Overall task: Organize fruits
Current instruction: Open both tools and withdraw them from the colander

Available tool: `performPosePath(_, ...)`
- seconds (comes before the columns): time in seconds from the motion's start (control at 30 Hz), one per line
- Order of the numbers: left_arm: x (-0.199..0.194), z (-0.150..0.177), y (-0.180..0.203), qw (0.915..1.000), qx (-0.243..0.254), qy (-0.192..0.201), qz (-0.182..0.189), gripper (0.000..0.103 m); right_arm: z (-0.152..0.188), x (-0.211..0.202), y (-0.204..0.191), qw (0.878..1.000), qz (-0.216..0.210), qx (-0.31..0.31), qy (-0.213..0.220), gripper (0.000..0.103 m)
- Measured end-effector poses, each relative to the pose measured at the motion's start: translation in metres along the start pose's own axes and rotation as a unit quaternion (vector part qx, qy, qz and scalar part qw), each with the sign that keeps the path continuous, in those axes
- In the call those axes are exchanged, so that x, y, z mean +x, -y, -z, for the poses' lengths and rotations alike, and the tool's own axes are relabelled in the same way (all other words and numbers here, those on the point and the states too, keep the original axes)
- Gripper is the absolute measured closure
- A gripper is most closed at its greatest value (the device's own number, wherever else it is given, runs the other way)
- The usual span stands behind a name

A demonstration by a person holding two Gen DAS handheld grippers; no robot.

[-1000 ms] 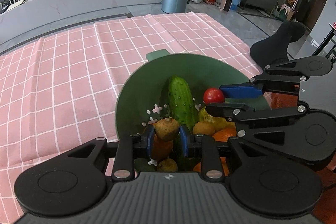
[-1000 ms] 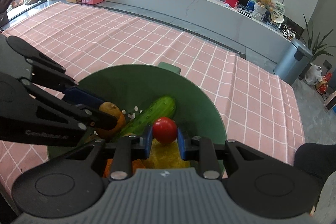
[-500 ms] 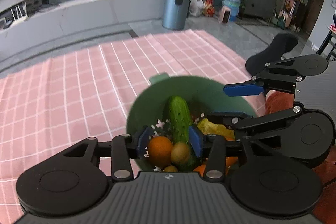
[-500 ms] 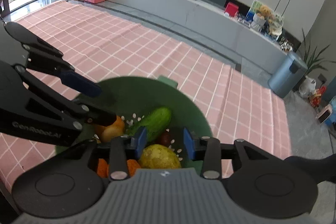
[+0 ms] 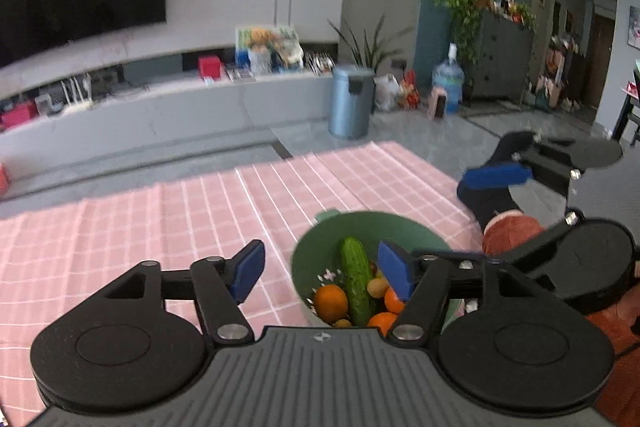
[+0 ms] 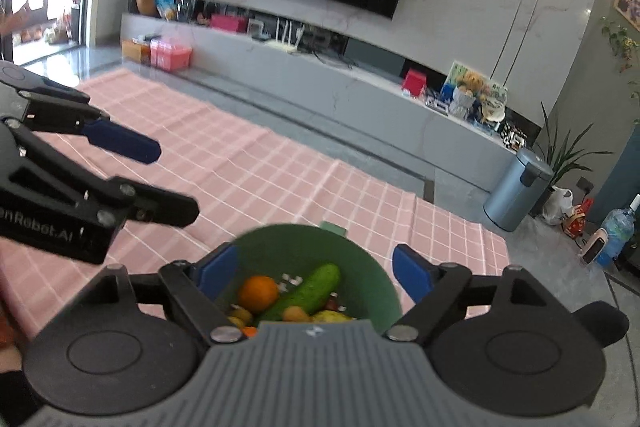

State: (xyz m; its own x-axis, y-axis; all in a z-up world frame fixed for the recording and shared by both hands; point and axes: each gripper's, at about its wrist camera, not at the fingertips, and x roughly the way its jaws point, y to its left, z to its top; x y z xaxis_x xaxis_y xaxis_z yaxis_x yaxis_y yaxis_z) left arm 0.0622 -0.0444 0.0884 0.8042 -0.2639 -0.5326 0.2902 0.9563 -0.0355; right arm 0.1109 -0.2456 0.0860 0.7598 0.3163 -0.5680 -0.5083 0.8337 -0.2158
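Note:
A green bowl (image 5: 332, 227) (image 6: 360, 255) sits on the pink checked cloth and holds a cucumber (image 5: 355, 279) (image 6: 306, 293), oranges (image 5: 330, 303) (image 6: 258, 293), a yellow fruit (image 6: 330, 315) and other small fruit. My left gripper (image 5: 322, 273) is open and empty, raised above and in front of the bowl. My right gripper (image 6: 316, 273) is open and empty, high over the bowl's near side. Each gripper shows in the other's view, the right one (image 5: 496, 175) and the left one (image 6: 120, 147).
The pink checked tablecloth (image 5: 160, 227) (image 6: 260, 179) covers the table around the bowl. Beyond the table's far edge are a grey TV bench (image 6: 320, 83), a blue bin (image 5: 351, 103) and a water bottle (image 5: 448, 83). A dark rounded object (image 5: 488, 203) lies right of the bowl.
Both grippers let go of their fruit into the bowl, the left a kiwi and the right a tomato, opened wide, then rose and pulled back from the bowl.

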Motion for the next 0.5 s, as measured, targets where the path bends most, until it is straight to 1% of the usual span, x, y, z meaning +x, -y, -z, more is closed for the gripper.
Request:
performPosePath(0.07, -0.014, 0.001, 0.001, 0.9998, -0.001, 0.017, -0.014, 0.017, 0.002, -0.015, -0.01, 1.0, -0.001, 0.007, 0.013, 0.017)
performPosePath(0.13, -0.027, 0.004, 0.002, 0.9991, -0.001, 0.032, -0.027, 0.017, 0.005, -0.031, -0.021, 0.999, -0.007, 0.018, 0.029, 0.016)
performPosePath(0.2, -0.034, 0.008, 0.004, 0.9982, -0.003, 0.043, -0.042, 0.017, 0.008, -0.043, -0.03, 0.999, -0.01, 0.034, 0.041, 0.013)
performPosePath(0.27, -0.039, 0.013, 0.006, 0.9972, -0.005, 0.046, -0.059, 0.017, 0.015, -0.055, -0.039, 0.997, -0.011, 0.054, 0.056, 0.007)
performPosePath(0.33, -0.043, 0.018, 0.007, 0.996, -0.008, 0.045, -0.077, 0.017, 0.021, -0.062, -0.048, 0.995, -0.007, 0.072, 0.066, 0.007)
performPosePath(0.5, -0.048, 0.035, 0.009, 0.9935, 0.002, 0.044, -0.105, 0.017, 0.039, -0.072, -0.07, 0.991, 0.012, 0.109, 0.082, 0.005)
